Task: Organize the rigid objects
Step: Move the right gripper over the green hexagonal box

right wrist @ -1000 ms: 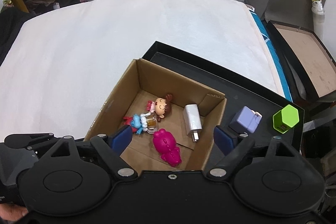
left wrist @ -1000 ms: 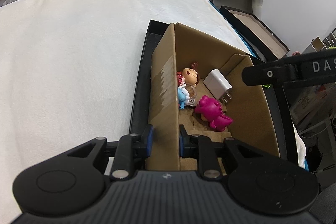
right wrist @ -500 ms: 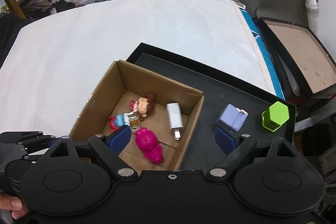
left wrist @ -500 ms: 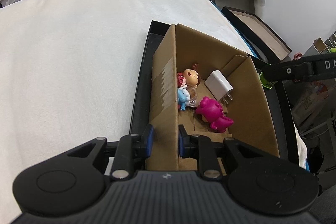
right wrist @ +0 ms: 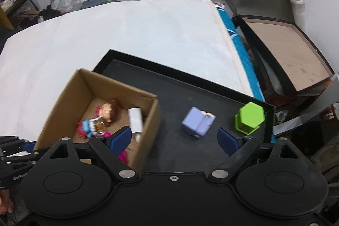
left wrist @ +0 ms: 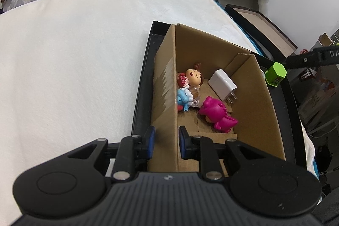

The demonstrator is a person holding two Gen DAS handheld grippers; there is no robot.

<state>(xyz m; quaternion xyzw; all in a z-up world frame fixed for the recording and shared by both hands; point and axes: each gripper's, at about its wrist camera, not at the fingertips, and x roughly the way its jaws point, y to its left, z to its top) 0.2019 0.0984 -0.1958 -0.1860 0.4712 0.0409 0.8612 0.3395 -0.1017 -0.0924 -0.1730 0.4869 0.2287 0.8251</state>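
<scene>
The largest thing before you is the bed (left wrist: 74, 60), one broad surface under a white, finely napped cover. On its right part lies one shallow black tray (right wrist: 175, 88), rectangular with a low raised rim and a matte floor. Inside the tray at its left end stands one open cardboard box (left wrist: 260, 103), plain brown corrugated board with a strip of clear tape on its near left wall.

Your left gripper (left wrist: 165, 142) has its fingers nearly together, the blue pads pinching that left wall of the box, one pad outside and one inside. Your right gripper (right wrist: 173, 139) hangs above the tray with its fingers spread wide and nothing between them.

Four things lie on the box floor:
- one glossy magenta figurine (left wrist: 216, 113) with rounded ears
- one white wall charger (left wrist: 222, 84), a smooth block with metal prongs
- one big-headed doll (left wrist: 193, 77) with brown hair
- one small blue and red figure (left wrist: 184, 96) touching a clear amber piece, just beside the doll

Two things sit on the tray floor outside the box, well apart from each other: one lavender block-shaped toy (right wrist: 197, 121) near the middle, and one lime green hexagonal piece (right wrist: 251, 118) in the far right corner, smooth plastic.
</scene>
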